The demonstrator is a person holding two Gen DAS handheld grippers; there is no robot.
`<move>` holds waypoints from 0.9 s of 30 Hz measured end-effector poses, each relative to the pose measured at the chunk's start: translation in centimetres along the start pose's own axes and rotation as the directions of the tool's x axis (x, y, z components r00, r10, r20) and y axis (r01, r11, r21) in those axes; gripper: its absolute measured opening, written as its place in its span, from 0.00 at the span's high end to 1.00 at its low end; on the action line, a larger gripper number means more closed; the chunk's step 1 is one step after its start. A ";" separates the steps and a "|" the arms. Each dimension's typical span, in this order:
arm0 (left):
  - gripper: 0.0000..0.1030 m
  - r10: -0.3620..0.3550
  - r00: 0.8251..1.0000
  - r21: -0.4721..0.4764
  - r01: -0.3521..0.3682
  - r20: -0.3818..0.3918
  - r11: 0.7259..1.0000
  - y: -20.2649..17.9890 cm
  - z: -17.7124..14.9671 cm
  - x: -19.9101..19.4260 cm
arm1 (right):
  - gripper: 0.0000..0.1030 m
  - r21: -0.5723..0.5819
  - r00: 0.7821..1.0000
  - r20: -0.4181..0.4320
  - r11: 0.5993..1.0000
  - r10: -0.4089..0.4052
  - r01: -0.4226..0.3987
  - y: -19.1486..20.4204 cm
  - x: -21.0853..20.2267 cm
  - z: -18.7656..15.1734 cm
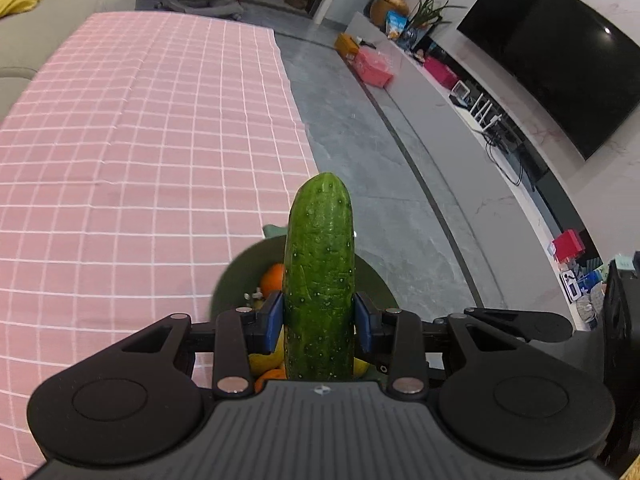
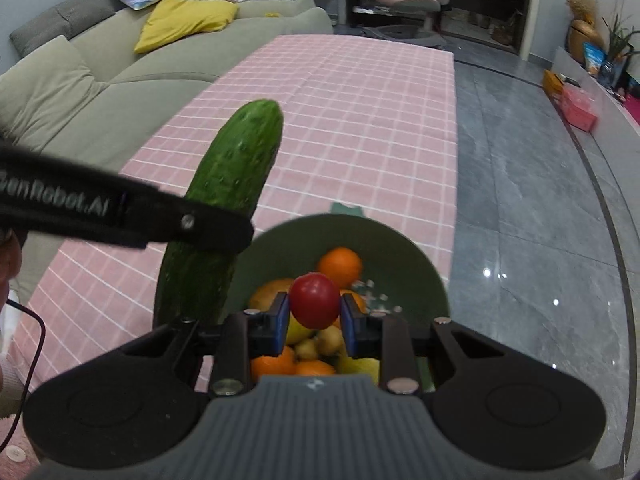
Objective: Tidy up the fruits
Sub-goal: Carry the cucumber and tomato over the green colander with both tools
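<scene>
My left gripper (image 1: 319, 316) is shut on a green cucumber (image 1: 319, 264), held upright above the green bowl (image 1: 236, 276). The cucumber also shows in the right wrist view (image 2: 236, 168), with the left gripper's black finger across it. My right gripper (image 2: 314, 320) is shut on a red tomato (image 2: 314, 300), held just above the green bowl (image 2: 400, 256). The bowl holds oranges (image 2: 340, 266), a yellow-green fruit (image 2: 298, 330) and other fruit. It sits near the right edge of the pink checked tablecloth (image 2: 360, 120).
A beige sofa (image 2: 80, 80) with a yellow cushion runs along the table's left side. Grey tiled floor (image 2: 520, 200) lies to the right. A TV (image 1: 560, 60) and a low shelf with boxes stand along the right wall. An office chair stands beyond the table.
</scene>
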State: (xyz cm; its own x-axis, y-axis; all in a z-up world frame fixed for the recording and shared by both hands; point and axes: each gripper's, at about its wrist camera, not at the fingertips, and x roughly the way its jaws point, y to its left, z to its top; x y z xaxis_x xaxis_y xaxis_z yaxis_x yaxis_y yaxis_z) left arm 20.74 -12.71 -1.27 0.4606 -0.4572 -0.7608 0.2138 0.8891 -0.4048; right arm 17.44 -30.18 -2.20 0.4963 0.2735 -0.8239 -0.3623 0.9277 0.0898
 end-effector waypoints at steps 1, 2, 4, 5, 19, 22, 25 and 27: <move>0.60 -0.001 1.000 -0.002 0.001 -0.006 1.000 -0.1 0.0 0.6 | 0.78 0.002 1.000 -0.005 1.000 -0.004 0.004 -0.6 0.1 -0.2; 0.60 0.001 1.000 -0.010 -0.001 -0.011 1.000 -0.2 0.0 1.1 | 0.77 0.004 1.000 -0.012 1.000 -0.007 0.007 -0.8 0.3 -0.4; 0.60 0.000 1.000 -0.023 -0.001 -0.023 1.000 -0.2 -0.2 1.8 | 0.77 0.008 1.000 -0.026 1.000 -0.009 0.009 -1.5 0.9 -0.6; 0.60 -0.001 1.000 -0.027 0.001 -0.030 1.000 -0.2 -0.2 2.2 | 0.77 0.007 0.999 -0.034 1.000 -0.010 0.010 -1.7 1.2 -0.7; 0.60 0.021 0.992 -0.063 -0.029 -0.122 0.998 0.2 -1.4 6.6 | 0.78 -0.035 0.995 -0.102 0.999 -0.006 0.002 -1.9 4.6 -1.5; 0.60 0.031 0.990 -0.066 -0.040 -0.137 0.997 0.4 -1.6 7.3 | 0.77 -0.035 0.993 -0.116 0.999 -0.006 0.001 -2.1 5.2 -1.6; 0.60 0.018 0.989 -0.077 -0.029 -0.145 0.997 0.7 -1.7 7.7 | 0.77 -0.037 0.994 -0.113 0.999 -0.009 0.004 -2.1 5.5 -1.6; 0.60 0.018 0.989 -0.074 -0.030 -0.146 0.997 0.8 -1.8 7.8 | 0.77 -0.042 0.994 -0.111 0.999 -0.012 0.007 -2.0 5.7 -1.4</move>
State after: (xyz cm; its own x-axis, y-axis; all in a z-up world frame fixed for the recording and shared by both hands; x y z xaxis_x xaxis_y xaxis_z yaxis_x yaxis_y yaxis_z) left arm 22.96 -15.59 -8.44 0.3333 -0.4393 -0.8342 0.1355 0.8979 -0.4187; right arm 19.85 -30.86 -7.86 0.4097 0.2324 -0.8821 -0.3911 0.9184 0.0603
